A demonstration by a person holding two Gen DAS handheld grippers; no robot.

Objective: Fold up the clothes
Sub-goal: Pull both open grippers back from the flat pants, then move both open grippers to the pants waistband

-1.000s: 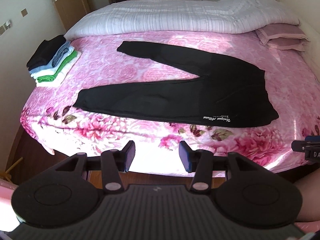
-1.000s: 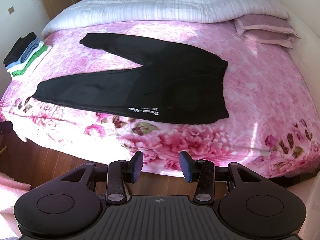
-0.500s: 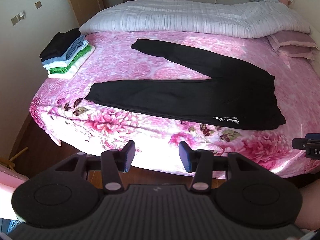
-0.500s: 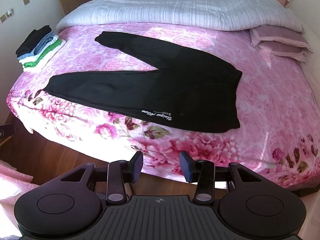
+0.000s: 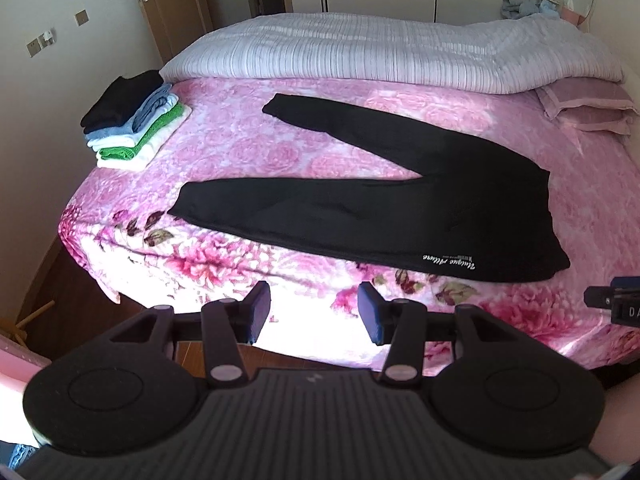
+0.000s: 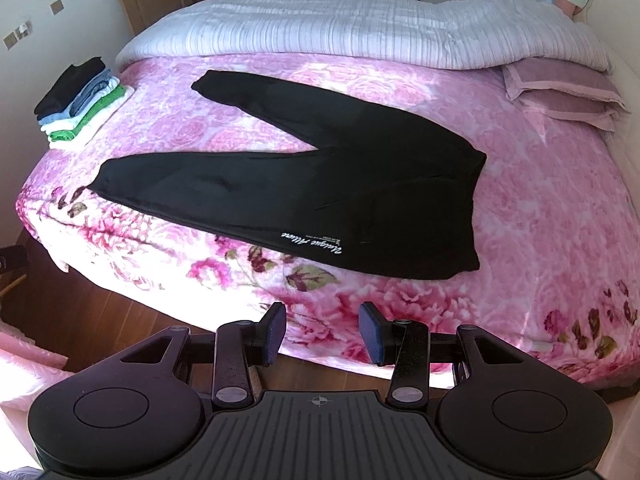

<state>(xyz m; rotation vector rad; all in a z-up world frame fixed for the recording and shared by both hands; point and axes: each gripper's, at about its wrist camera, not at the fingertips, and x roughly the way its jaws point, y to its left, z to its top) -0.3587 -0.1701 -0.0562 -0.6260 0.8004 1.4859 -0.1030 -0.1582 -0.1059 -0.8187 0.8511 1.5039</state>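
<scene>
Black trousers (image 5: 360, 208) (image 6: 320, 192) lie flat on the pink flowered bed (image 5: 224, 148) (image 6: 560, 200), legs spread in a V toward the left, waistband at the right, white lettering near the front hem. My left gripper (image 5: 314, 312) hangs open over the bed's near edge, short of the trousers, nothing between its blue pads. My right gripper (image 6: 323, 332) is likewise open and empty, in front of the bed's edge below the lettering. A tip of the right gripper (image 5: 616, 304) shows at the right border of the left wrist view.
A stack of folded clothes (image 5: 132, 120) (image 6: 80, 100) in black, blue, white and green sits at the bed's far left corner. A rolled white quilt (image 5: 400, 56) and pink pillows (image 5: 588, 108) lie along the head. Wooden floor (image 6: 100, 320) runs below the bed; a door (image 5: 160, 8) stands at back left.
Both views have tilted upward a little, so the bed and trousers sit lower in the frames and more of the back wall shows. The trousers and both grippers' jaws are unchanged.
</scene>
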